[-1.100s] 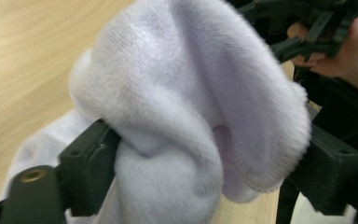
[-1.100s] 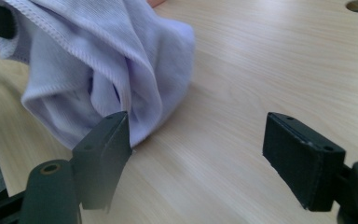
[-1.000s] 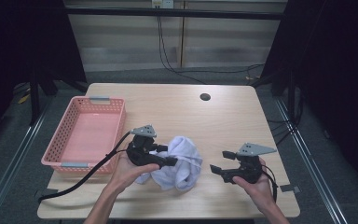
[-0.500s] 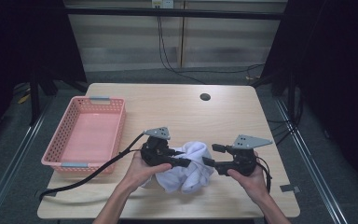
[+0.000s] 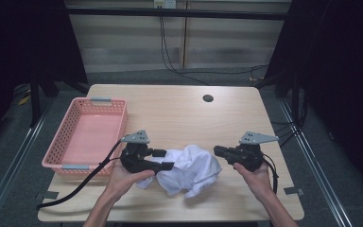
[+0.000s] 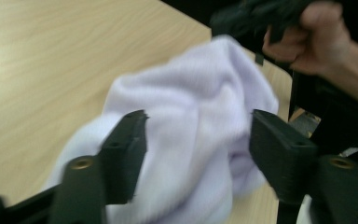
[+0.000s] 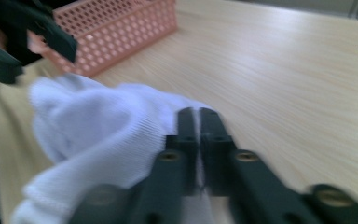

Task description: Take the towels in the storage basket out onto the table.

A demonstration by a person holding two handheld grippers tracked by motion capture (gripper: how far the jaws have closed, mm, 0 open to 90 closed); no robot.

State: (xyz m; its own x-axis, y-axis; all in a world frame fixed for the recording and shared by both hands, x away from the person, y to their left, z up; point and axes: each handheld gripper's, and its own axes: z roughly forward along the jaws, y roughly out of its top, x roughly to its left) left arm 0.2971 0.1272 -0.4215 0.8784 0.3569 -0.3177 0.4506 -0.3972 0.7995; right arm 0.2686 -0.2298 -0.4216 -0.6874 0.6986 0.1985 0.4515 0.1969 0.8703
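A crumpled white cloth (image 5: 191,170) lies on the wooden table (image 5: 179,118) near its front edge. My left gripper (image 5: 165,159) is at the cloth's left side. Its jaws have just been opening and stand open around a fold of the cloth (image 6: 200,107), the pads apart from it. My right gripper (image 5: 216,150) points left at the cloth's upper right edge. Its jaws have just been closing. In the right gripper view the right gripper (image 7: 196,114) has its jaws together, with the cloth (image 7: 102,130) against the left jaw and white fabric showing in the slit between them.
A pink mesh basket (image 5: 118,123) stands at the table's left, just behind my left hand, and its wall (image 7: 121,32) is seen from the right gripper. A round hole (image 5: 208,98) sits at the far middle. Dark floor and rails surround the table.
Both grippers met over the cloth and have drawn apart, the left leftward, the right rightward. The right jaws went from wide open to together. The bunched cloth has slumped lower and wider.
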